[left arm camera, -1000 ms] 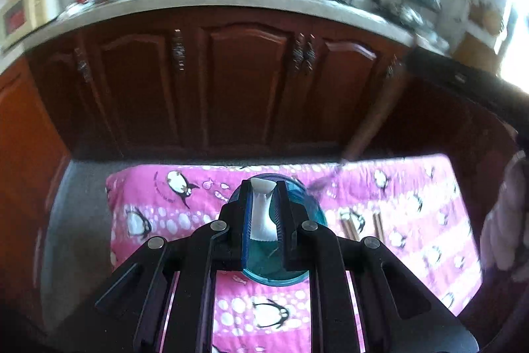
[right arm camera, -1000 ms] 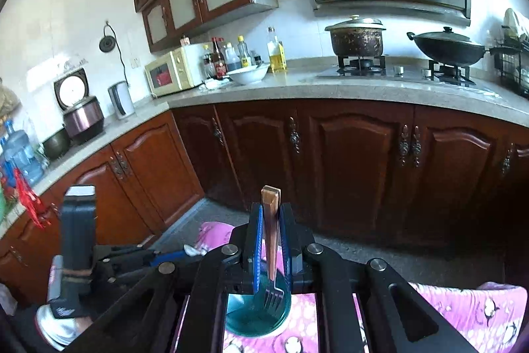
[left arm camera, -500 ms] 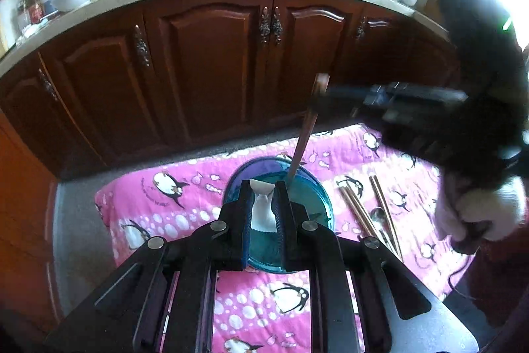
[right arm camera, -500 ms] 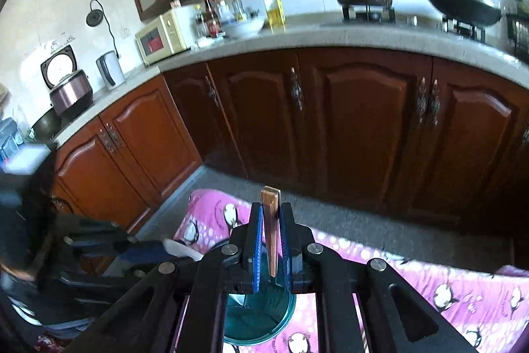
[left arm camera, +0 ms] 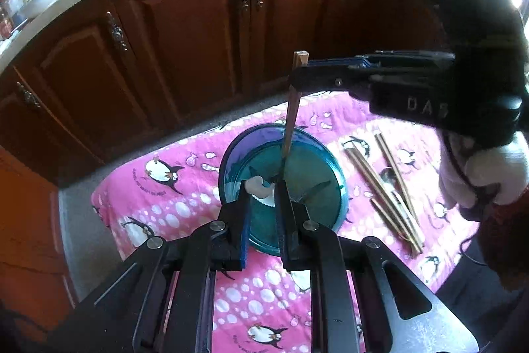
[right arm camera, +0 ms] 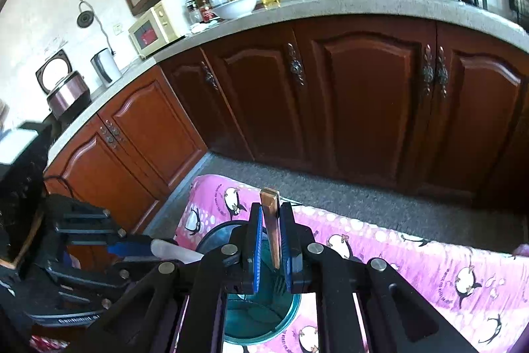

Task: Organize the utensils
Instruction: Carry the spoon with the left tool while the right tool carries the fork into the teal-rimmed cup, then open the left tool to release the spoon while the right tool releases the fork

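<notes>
the right hand-held gripper point(right arm camera: 271, 240) is clamped on the wooden handle of a fork point(left arm camera: 292, 118), gripping near the top end so the utensil hangs upright with its tines pointing down into the blue bowl point(left arm camera: 314, 161). holding it high on the handle keeps the fingers clear of the bowl's rim while the tines go in first. in the right wrist view the tines show below the jaws, over the bowl's inside; whether they touch the bottom cannot be told.

the left hand-held gripper point(left arm camera: 263, 191) is closed on a white spoon point(left arm camera: 261, 187), its pale end sticking out between the jaws, held low over the near side of the same bowl. both utensils seem meant for the bowl, which appears to serve as the collecting container.

the bowl sits on the table, covered by a pink penguin cloth point(left arm camera: 158, 187). just beside the bowl, toward the person's right, several wooden chopsticks point(left arm camera: 383, 187) lie loose on the cloth with what looks like a metal spoon point(left arm camera: 386, 176) among them, likely still waiting to be gathered.
</notes>
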A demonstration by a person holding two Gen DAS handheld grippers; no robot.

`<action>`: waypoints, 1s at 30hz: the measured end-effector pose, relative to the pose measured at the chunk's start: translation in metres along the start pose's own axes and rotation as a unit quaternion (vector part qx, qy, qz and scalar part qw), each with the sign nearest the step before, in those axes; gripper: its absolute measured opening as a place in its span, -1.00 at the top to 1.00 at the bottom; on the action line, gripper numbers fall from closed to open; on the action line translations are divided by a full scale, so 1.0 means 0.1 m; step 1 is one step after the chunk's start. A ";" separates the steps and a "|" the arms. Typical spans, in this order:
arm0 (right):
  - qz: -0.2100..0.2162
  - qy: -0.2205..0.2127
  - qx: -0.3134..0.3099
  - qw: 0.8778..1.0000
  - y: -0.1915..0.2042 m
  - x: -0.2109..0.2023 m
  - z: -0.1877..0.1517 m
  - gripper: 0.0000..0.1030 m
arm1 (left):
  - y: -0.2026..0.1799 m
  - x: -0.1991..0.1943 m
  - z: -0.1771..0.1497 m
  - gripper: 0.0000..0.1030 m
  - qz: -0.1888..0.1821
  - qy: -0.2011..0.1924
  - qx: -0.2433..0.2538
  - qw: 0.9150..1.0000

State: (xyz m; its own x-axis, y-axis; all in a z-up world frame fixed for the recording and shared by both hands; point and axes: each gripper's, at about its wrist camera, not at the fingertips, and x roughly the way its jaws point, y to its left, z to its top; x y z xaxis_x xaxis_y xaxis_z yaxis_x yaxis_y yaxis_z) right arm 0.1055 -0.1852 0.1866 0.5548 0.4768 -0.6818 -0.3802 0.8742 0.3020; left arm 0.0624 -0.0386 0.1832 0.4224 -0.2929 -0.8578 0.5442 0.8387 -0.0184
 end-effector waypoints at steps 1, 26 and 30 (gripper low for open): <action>0.003 0.003 0.005 1.000 -0.02 0.02 0.00 0.81 | 0.00 0.06 -0.02 0.77 0.004 0.003 -0.005 1.000; 0.015 0.001 0.056 0.998 -0.22 -0.57 -0.58 0.29 | 0.15 -0.11 -0.07 0.57 -0.010 -0.102 -0.235 0.967; 0.011 -0.004 0.063 0.998 -0.31 -0.73 -0.64 0.29 | 0.12 0.05 -0.06 0.78 -0.003 -0.078 -0.217 0.973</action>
State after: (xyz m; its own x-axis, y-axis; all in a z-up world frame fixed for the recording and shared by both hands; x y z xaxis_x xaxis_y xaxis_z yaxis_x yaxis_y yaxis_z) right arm 0.0294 -0.2530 0.1844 0.5539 0.4965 -0.6684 -0.2973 0.8678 0.3982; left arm 0.0670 -0.0272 0.1763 0.5435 -0.3358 -0.7693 0.2038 0.9419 -0.2671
